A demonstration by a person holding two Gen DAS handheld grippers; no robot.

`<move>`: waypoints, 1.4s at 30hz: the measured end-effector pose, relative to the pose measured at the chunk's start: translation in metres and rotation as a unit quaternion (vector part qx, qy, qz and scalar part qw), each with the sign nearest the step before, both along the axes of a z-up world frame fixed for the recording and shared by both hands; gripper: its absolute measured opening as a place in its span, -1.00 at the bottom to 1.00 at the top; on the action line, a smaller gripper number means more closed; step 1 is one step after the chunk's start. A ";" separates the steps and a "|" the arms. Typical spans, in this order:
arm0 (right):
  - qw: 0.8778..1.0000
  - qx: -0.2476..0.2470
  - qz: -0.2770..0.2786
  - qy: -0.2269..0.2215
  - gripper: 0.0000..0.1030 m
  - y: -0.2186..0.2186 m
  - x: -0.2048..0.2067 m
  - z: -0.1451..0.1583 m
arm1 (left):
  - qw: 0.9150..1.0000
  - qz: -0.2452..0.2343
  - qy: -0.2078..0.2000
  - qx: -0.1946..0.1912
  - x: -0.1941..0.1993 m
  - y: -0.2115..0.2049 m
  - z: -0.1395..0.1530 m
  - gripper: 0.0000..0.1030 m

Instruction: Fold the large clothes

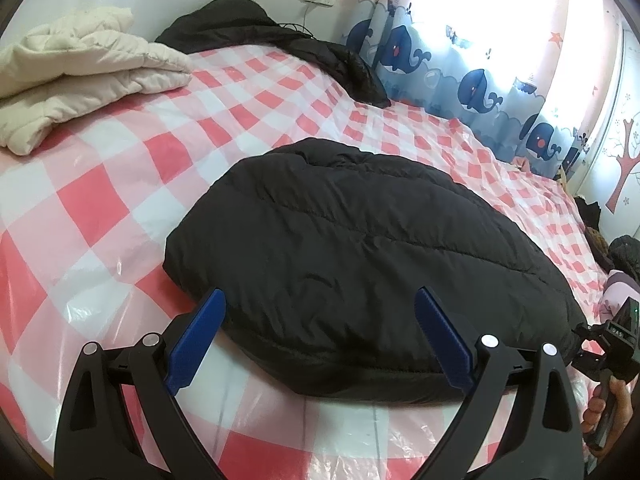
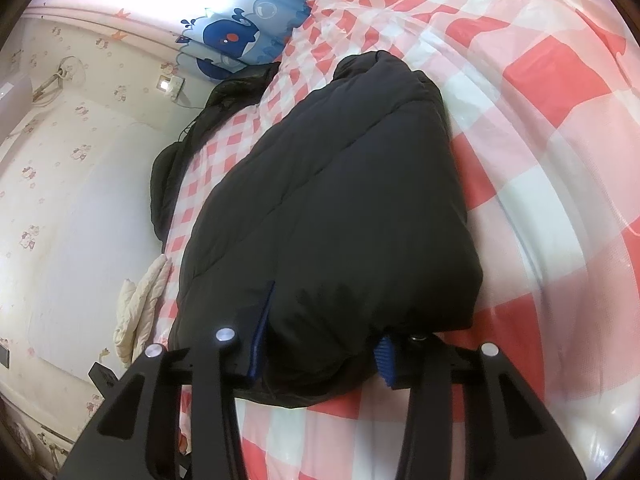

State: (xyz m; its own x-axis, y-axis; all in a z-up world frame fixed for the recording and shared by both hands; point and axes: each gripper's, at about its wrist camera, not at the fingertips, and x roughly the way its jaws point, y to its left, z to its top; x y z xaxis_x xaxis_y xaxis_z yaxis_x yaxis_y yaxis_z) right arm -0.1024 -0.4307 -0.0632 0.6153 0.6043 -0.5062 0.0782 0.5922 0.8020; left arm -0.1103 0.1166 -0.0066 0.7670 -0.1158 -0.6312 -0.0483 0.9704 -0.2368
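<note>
At six o'clock in the left wrist view, the left gripper (image 1: 320, 332) gapes beside the folded black jacket (image 1: 360, 248), centre of the bed (image 1: 100, 200). In the right wrist view, at six o'clock, the right gripper (image 2: 320, 344) pinches its near edge; folding looks nearly finished.

You have one folded black puffer jacket (image 1: 360, 248) right ahead of your left gripper (image 1: 320, 336). Beyond it to the left lies one cream quilted coat (image 1: 80, 76), and farther back one more dark garment (image 1: 280, 40). You hold two grippers, each with two blue fingers (image 1: 200, 336).
</note>
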 end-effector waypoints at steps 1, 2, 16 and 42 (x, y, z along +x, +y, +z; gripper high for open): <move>1.000 0.002 0.001 0.001 -0.18 0.000 0.000 0.000 | 1.000 -0.001 -0.001 0.001 0.000 0.000 0.000 0.78; 1.000 0.006 0.002 0.003 -0.11 -0.001 0.000 -0.002 | 1.000 -0.001 -0.002 0.001 -0.001 -0.001 0.001 0.78; 0.999 0.033 0.000 0.013 0.50 0.003 0.008 -0.012 | 1.000 0.005 -0.013 -0.006 -0.005 0.001 0.005 0.78; 0.997 0.078 -0.024 0.017 0.34 -0.018 -0.012 -0.019 | 0.956 0.050 0.099 -0.273 0.016 0.070 -0.057 0.78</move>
